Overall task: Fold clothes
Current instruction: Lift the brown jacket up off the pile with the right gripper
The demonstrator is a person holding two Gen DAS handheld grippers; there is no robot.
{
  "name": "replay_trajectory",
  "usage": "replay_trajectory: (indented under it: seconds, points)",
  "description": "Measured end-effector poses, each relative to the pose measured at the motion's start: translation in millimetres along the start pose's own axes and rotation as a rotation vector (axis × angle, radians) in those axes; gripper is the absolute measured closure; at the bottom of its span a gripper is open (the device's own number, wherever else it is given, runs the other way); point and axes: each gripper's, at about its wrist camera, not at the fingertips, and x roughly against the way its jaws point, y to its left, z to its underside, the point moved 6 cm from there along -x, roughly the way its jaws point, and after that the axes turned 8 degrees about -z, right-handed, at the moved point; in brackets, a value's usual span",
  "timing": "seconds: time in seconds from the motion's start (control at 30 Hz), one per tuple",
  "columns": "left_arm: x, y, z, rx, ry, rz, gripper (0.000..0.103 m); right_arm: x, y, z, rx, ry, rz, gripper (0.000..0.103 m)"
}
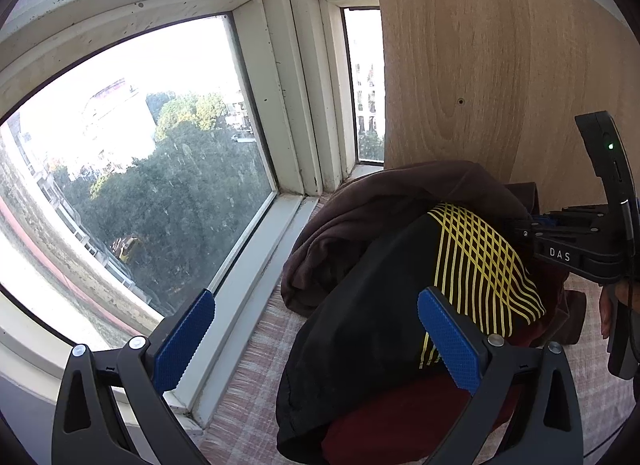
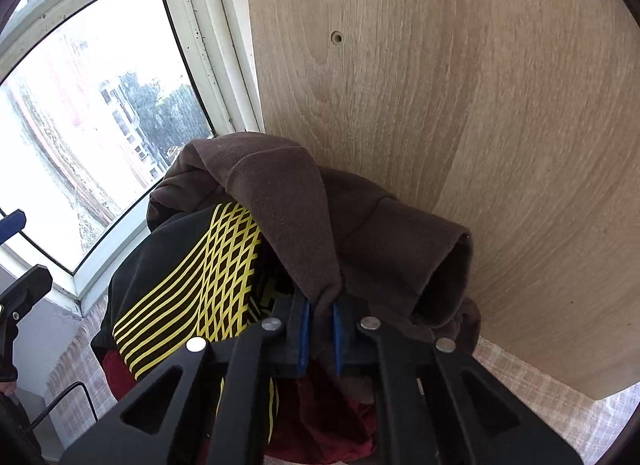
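Observation:
A pile of clothes lies by the window on a checked cloth surface. A brown fleece garment (image 1: 384, 201) (image 2: 320, 209) lies on top at the back. A black garment with yellow lines (image 1: 472, 261) (image 2: 192, 277) lies in front of it, over a dark red garment (image 1: 400, 421) (image 2: 324, 437). My left gripper (image 1: 316, 341) is open and empty, its right blue pad (image 1: 448, 341) over the black garment. My right gripper (image 2: 320, 325) is shut on a fold of the brown fleece garment; it also shows in the left wrist view (image 1: 568, 241) at the right edge.
A wooden panel (image 1: 504, 65) (image 2: 440, 105) stands upright right behind the pile. A white-framed window (image 1: 160, 169) (image 2: 92, 113) runs along the left. The checked cloth (image 1: 248, 389) covers the surface under the clothes.

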Motion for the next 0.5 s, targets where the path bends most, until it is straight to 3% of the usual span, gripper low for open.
replay_trajectory:
  seconds: [0.27,0.5]
  points:
    - [13.6,7.6,1.6,0.015,-0.008,0.0,0.001,74.2,33.8,-48.2,0.102,-0.179,0.038,0.096]
    - [34.5,26.1,8.6,0.031,-0.019,-0.014,0.001,131.5,80.8,-126.4,0.213,-0.277,0.079,0.096]
